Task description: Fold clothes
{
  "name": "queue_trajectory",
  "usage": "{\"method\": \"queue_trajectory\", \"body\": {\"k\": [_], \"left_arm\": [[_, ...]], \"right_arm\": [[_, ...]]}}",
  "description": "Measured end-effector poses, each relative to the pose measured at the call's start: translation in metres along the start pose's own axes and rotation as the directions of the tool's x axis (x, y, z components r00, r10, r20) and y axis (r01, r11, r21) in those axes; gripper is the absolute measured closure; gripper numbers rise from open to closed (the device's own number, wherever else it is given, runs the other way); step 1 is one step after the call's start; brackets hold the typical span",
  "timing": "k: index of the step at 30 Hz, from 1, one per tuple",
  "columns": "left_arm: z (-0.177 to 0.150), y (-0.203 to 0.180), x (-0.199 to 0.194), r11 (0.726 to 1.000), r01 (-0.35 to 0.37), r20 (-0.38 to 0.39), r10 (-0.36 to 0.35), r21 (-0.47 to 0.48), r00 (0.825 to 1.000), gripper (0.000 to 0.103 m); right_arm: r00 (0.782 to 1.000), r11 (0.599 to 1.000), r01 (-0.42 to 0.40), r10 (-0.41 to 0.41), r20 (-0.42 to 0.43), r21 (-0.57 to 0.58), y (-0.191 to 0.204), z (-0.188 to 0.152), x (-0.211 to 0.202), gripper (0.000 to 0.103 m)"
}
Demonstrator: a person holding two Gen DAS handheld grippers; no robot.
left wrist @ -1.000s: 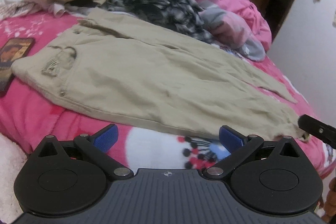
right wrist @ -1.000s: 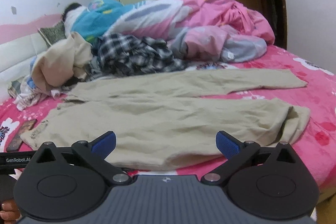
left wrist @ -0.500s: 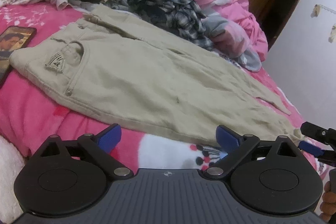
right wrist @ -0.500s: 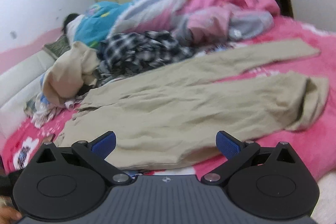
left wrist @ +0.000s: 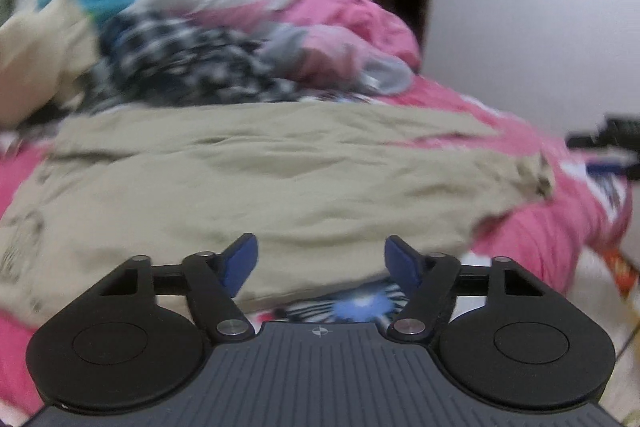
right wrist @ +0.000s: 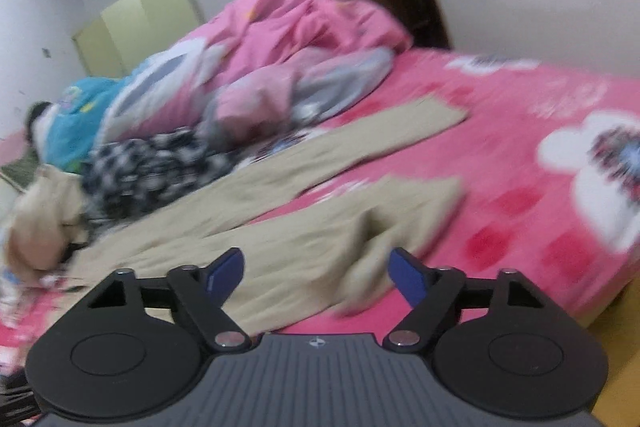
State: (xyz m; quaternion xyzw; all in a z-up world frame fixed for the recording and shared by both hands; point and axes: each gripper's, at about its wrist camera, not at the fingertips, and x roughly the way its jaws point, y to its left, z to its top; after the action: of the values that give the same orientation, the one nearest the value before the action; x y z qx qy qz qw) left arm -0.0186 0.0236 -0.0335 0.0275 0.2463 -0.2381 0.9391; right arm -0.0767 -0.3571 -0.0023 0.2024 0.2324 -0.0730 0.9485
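A pink bed (right wrist: pixel 500 163) fills the room, and the khaki trousers (left wrist: pixel 280 179) lie spread flat across it, legs apart, in front of a heap of other clothes (left wrist: pixel 180 63). Both the left gripper (left wrist: pixel 320 263) and the right gripper (right wrist: pixel 316 273) have just been narrowing their jaws, yet nothing is between them. I'd say each should pinch one layer at the near edge, then lift evenly.

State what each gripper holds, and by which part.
Nothing is held: the left gripper and right gripper, jaws closing, hover over the beige cotton trousers.
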Motion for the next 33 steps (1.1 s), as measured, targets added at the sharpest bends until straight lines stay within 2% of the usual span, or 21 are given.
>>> {"method": "queue_trajectory", "body": {"k": [3,5,9,12,13,15,16,17,21,23,25,28,31,33], "left_arm": [[-0.002,-0.020,0.011,0.997,0.013,-0.024,-0.011,0.083,1.000,0.045],[-0.005,-0.030,0.016,0.992,0.017,-0.041,-0.011,0.126,0.999,0.048],[-0.009,-0.043,0.024,0.981,0.020,-0.072,-0.007,0.193,0.997,0.050],[-0.011,-0.047,0.030,0.977,0.030,-0.098,-0.009,0.212,0.995,0.050],[-0.012,-0.047,0.032,0.977,0.028,-0.104,-0.006,0.211,0.995,0.050],[-0.013,-0.048,0.036,0.977,0.026,-0.117,-0.001,0.210,0.993,0.050],[-0.013,-0.048,0.038,0.978,0.024,-0.123,0.002,0.209,0.992,0.050],[-0.013,-0.047,0.039,0.980,0.024,-0.125,0.001,0.199,0.992,0.050],[-0.010,-0.047,0.042,0.985,0.017,-0.131,0.005,0.170,0.991,0.050],[-0.009,-0.046,0.043,0.987,0.017,-0.131,0.004,0.158,0.991,0.050],[-0.010,-0.046,0.044,0.990,0.015,-0.132,0.004,0.141,0.991,0.050],[-0.009,-0.045,0.044,0.992,0.012,-0.134,0.005,0.129,0.991,0.050],[-0.008,-0.045,0.044,0.992,0.012,-0.136,0.005,0.125,0.991,0.049],[-0.008,-0.044,0.045,0.994,0.012,-0.137,0.003,0.107,0.991,0.048]], "right_arm": [[1.000,0.998,0.030,-0.030,0.006,0.061,-0.030,0.008,0.015,0.029],[1.000,0.987,0.024,-0.023,-0.006,0.156,-0.055,0.014,0.031,0.034],[0.998,0.935,-0.015,0.033,-0.046,0.353,-0.102,0.025,0.070,0.039],[0.988,0.905,-0.033,0.094,-0.124,0.423,-0.123,0.028,0.109,0.039],[0.985,0.903,-0.036,0.106,-0.139,0.429,-0.126,0.027,0.118,0.044],[0.982,0.901,-0.075,0.142,-0.126,0.427,-0.126,0.030,0.123,0.061],[0.979,0.898,-0.103,0.167,-0.114,0.427,-0.126,0.033,0.123,0.084],[0.976,0.895,-0.136,0.195,-0.098,0.426,-0.124,0.037,0.123,0.090],[0.966,0.912,-0.244,0.259,-0.002,0.330,-0.097,0.063,0.105,0.094],[0.949,0.915,-0.309,0.314,0.026,0.259,-0.069,0.073,0.097,0.094],[0.930,0.917,-0.365,0.368,0.013,0.161,-0.030,0.073,0.096,0.094],[0.907,0.908,-0.418,0.416,-0.062,-0.020,0.035,0.048,0.100,0.094],[0.900,0.884,-0.425,0.391,-0.191,-0.195,0.090,-0.002,0.112,0.091],[0.891,0.864,-0.428,0.352,-0.287,-0.267,0.110,-0.033,0.121,0.078]]}}
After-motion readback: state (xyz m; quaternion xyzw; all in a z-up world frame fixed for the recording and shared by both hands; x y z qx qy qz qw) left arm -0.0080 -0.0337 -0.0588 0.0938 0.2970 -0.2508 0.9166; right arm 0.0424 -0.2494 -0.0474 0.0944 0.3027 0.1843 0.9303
